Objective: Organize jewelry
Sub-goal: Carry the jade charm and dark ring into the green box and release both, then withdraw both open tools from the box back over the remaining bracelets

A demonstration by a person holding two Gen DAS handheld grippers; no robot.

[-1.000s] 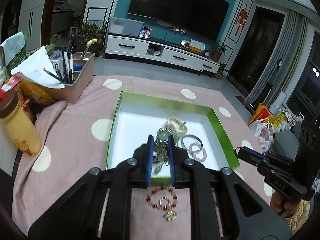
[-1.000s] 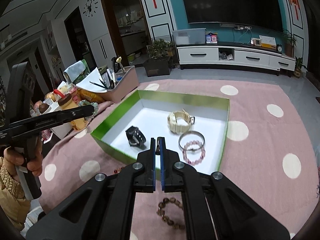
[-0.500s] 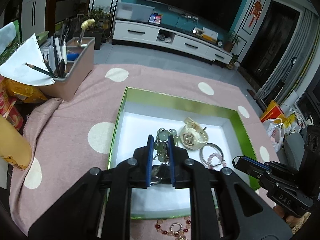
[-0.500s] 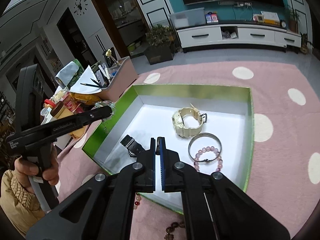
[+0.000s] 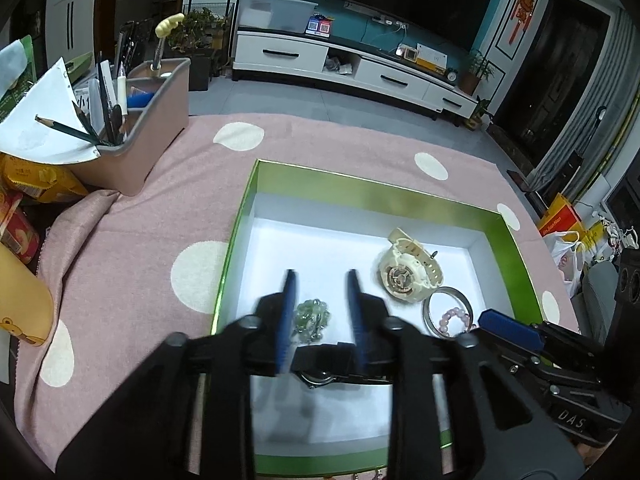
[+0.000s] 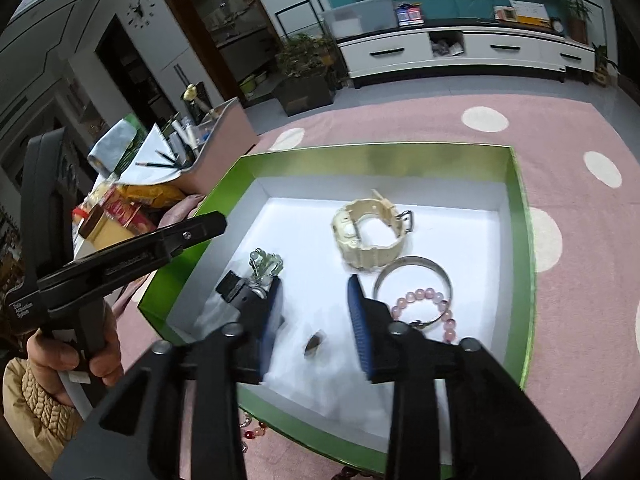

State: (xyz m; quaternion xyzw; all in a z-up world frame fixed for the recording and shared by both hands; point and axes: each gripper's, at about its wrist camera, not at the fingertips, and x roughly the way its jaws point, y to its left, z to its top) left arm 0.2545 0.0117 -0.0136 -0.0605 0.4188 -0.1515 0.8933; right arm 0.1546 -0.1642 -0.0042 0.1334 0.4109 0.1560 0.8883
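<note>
A green box (image 5: 360, 196) with a white floor lies on the pink dotted cloth. In it are a cream watch (image 5: 408, 272), a silver bangle (image 5: 448, 308), a pink bead bracelet (image 6: 428, 304), a black watch (image 6: 236, 288) and a green bead bracelet (image 5: 312, 316). My left gripper (image 5: 320, 316) is open above the green bracelet, which lies loose between its fingers. My right gripper (image 6: 316, 316) is open over the box floor, and a small dark piece (image 6: 314, 344) is in the air or on the floor between its fingers.
A pink organiser (image 5: 132, 128) with pencils and paper stands at the back left, with snack packets (image 5: 36, 180) and a yellow bottle (image 5: 20, 300) beside it. A red bead bracelet (image 6: 252, 432) lies on the cloth in front of the box.
Both grippers moved forward over the box and opened. The left one let go of the green bead bracelet, which now lies in the box. The right one released a small dark piece.
</note>
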